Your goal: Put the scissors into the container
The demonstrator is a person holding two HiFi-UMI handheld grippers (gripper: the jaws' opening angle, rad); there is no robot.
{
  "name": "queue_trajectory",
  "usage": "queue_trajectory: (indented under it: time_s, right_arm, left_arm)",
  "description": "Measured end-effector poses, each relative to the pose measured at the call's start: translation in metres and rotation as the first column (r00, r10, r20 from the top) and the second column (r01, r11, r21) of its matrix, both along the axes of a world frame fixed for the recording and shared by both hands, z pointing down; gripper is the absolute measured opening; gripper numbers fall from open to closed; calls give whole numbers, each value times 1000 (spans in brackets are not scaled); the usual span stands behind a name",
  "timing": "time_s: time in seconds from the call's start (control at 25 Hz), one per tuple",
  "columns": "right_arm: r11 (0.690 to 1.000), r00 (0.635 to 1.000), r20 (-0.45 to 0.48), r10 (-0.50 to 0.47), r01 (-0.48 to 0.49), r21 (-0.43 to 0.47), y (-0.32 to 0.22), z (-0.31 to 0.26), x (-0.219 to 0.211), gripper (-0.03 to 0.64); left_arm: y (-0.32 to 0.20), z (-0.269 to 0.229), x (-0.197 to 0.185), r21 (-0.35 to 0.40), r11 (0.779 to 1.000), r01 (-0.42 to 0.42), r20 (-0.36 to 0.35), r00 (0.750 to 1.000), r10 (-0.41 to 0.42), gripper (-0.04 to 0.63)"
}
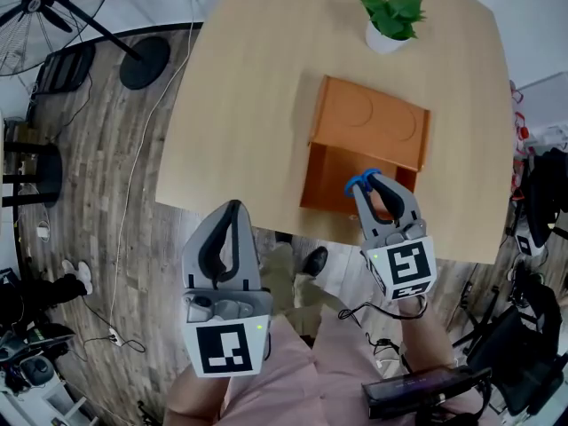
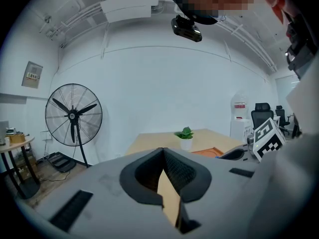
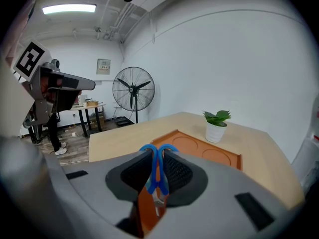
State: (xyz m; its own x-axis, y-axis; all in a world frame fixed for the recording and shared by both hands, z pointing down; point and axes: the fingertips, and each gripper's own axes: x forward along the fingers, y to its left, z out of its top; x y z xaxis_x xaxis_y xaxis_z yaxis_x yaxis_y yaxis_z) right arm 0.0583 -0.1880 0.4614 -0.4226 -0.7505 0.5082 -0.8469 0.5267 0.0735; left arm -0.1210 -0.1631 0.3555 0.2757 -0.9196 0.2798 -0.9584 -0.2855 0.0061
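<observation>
A pale wooden counter carries two things. An orange container sits toward its near edge, open compartment nearest the person. A potted plant in a white pot stands upright beyond it, near but apart.

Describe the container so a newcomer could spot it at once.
Look at the light wooden table. The container sits on it between the white-potted plant and the right tool gripping blue-handled scissors. It is the only orange thing there, with two round recesses.
</observation>
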Motion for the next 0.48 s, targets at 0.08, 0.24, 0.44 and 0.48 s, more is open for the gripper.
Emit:
queue_trajectory:
  time_s: [0.08,0.24,0.44,0.48]
  right_arm:
    - [1000,1000,-7,-2,2,-14,-2,5,-1,72]
    - [999,1000,-16,-8,7,-37,-5,14,-1,72]
    - [997,999,-26,-20,18,-72,-9,26,-1,74]
    - [997,999,-29,-24,22,-79,-9,29,-2,74]
  left_arm:
    - [-4,3,-2,-5,1000,1,-1,1000,-1,5]
    - [-10,9,-3,-21,1000,2,1,1000,-2,5]
    - [-19,16,-2,-27,1000,2,-1,1000,-2,5]
    - [-21,18,-1,-31,1000,2,-1,1000,-2,5]
